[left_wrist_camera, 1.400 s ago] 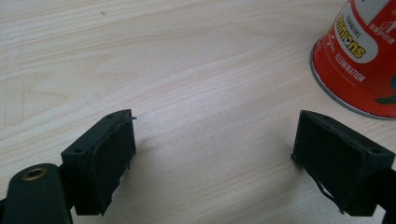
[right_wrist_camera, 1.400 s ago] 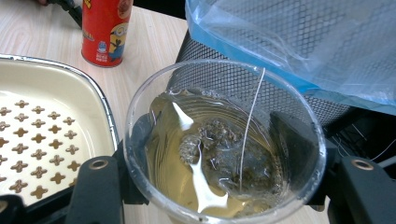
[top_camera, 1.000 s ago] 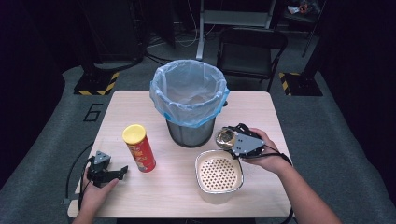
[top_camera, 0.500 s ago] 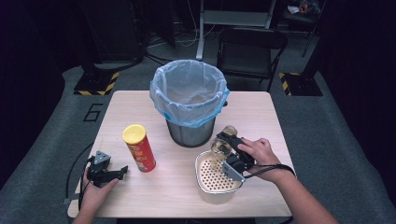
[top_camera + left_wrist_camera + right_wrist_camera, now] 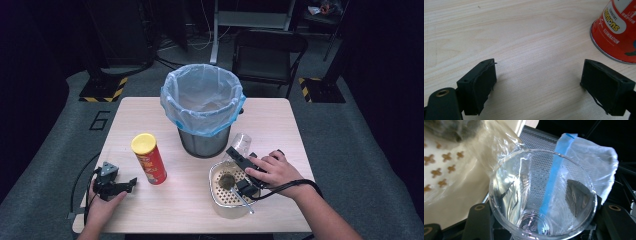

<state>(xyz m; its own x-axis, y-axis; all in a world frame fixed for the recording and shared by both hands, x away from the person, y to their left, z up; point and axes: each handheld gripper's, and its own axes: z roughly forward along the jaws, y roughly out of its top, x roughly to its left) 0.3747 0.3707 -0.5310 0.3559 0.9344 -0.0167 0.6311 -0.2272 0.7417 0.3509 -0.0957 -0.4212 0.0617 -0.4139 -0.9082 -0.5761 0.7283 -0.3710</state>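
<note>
Pinched between the right gripper's [image 5: 239,169] black jaws is a clear plastic cup [image 5: 541,195], the pads pressing its wall from both sides, as the right gripper view shows. That cup is now tipped on its side over the rim of the white perforated strainer bowl [image 5: 216,202], mouth toward the bowl; a second ago it sat higher, beside the mesh bin, so the hand has swung it down and across. A dark clump [image 5: 226,180] with a pale stick beside it lies on the strainer's holed floor, so the emptying looks done or nearly so, though I cannot tell whether anything clings inside the cup. Just behind stands the mesh bin [image 5: 202,142] with its blue liner bag [image 5: 172,102], probably the cup's next stop. Across the table the left gripper [image 5: 116,186] rests with jaws spread wide and empty, unmoved, near the red chip can [image 5: 149,159].
</note>
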